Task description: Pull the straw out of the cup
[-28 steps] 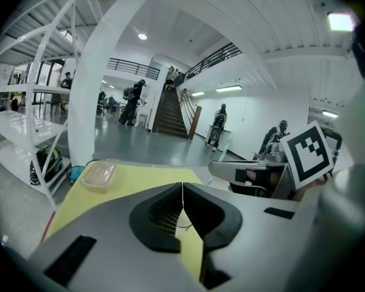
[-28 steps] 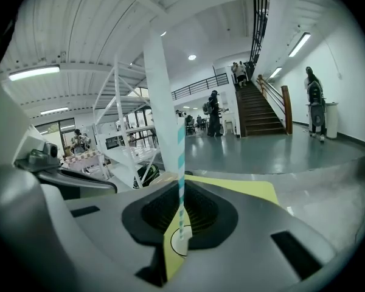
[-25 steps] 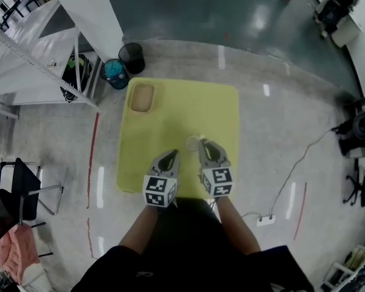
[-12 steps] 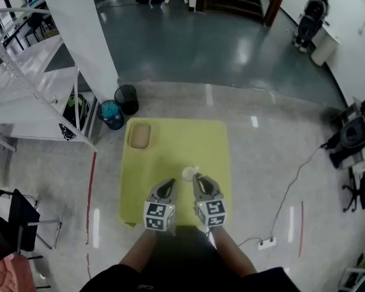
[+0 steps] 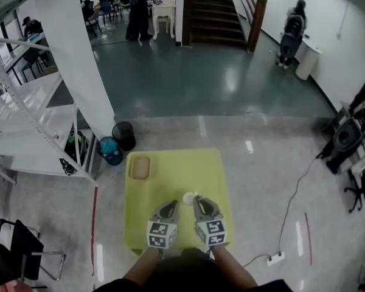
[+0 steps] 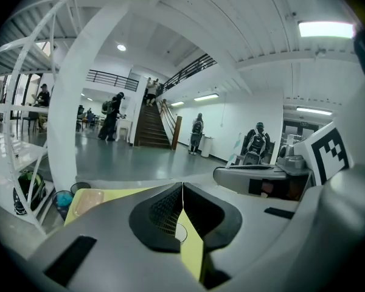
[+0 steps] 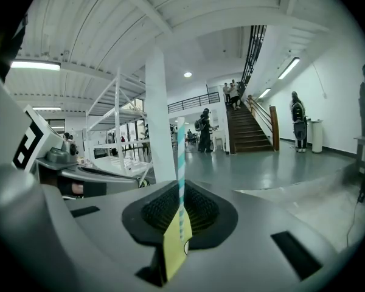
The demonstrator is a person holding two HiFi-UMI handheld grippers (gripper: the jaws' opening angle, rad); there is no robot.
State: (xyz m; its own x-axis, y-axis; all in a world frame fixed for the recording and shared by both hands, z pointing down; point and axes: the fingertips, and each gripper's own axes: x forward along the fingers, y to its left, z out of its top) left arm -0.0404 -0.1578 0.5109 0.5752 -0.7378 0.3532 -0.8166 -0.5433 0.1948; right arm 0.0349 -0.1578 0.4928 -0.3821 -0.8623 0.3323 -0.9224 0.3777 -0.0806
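We clench the right gripper (image 7: 181, 215) on the striped straw (image 7: 180, 157), held upright presumably for a straight pull, just beside the cup (image 5: 188, 198) on the yellow desk (image 5: 170, 169); our left gripper (image 6: 182, 193) is closed, empty.

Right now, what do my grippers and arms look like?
The left gripper and right gripper both have grey bodies tapering to black, ribbed pads. Each carries a white cube with black square markers. No cables show. The forearms are bare; the clothing is dark.
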